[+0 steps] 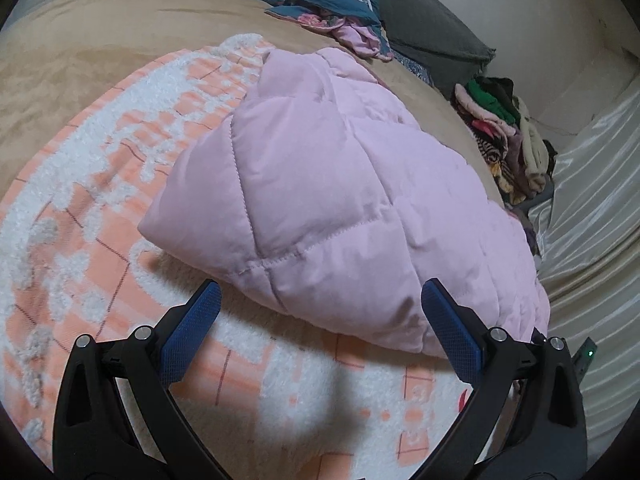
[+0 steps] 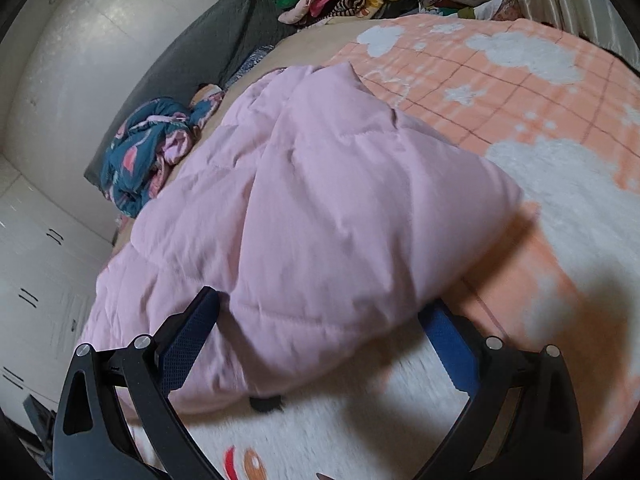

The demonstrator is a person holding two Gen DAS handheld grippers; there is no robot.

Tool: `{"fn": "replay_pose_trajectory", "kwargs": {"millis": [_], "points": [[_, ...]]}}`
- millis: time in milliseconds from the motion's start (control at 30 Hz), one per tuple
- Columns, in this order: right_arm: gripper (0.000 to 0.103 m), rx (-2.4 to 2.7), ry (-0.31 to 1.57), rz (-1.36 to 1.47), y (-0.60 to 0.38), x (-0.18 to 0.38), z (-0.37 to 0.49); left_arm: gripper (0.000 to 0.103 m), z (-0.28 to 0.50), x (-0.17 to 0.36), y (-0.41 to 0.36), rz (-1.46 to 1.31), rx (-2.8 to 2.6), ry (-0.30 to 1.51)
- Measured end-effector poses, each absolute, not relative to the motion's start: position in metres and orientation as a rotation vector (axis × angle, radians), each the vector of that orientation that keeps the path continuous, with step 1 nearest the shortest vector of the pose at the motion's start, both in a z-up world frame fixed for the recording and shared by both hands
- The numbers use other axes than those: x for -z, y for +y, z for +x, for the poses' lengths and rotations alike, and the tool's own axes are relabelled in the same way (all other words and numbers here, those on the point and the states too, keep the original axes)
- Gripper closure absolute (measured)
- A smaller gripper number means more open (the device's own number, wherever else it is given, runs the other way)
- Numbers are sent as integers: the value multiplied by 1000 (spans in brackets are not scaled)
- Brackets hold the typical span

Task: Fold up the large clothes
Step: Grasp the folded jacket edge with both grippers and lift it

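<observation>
Lighting's soft and even indoors, moderately bright, nothing blown out. Both views have heavy fisheye bending with black vignette corners. The left wrist view is pretty sharp; the right wrist view is smeared with motion blur, worst along the bottom. A soft dark shadow falls on the blanket [image 1: 312, 404] at lower centre, another at lower right of the right view.
</observation>
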State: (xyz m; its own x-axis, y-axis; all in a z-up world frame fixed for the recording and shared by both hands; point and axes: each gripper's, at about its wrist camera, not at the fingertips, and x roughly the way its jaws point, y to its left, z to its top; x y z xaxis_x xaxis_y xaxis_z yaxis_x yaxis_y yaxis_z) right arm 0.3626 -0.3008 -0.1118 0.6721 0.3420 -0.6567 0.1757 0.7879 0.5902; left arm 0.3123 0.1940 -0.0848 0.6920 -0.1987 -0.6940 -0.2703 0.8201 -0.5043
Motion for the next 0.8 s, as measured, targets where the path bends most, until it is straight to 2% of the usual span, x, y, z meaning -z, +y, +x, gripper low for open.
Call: {"fn": "replay_pose_trajectory", "kwargs": {"millis": [467, 800], "points": [[4, -169, 824, 702, -299, 119, 392, 9, 338, 117, 215, -944, 18, 777], [4, -183, 828, 664, -298, 119, 397, 8, 355, 129, 212, -977, -1, 741]]}}
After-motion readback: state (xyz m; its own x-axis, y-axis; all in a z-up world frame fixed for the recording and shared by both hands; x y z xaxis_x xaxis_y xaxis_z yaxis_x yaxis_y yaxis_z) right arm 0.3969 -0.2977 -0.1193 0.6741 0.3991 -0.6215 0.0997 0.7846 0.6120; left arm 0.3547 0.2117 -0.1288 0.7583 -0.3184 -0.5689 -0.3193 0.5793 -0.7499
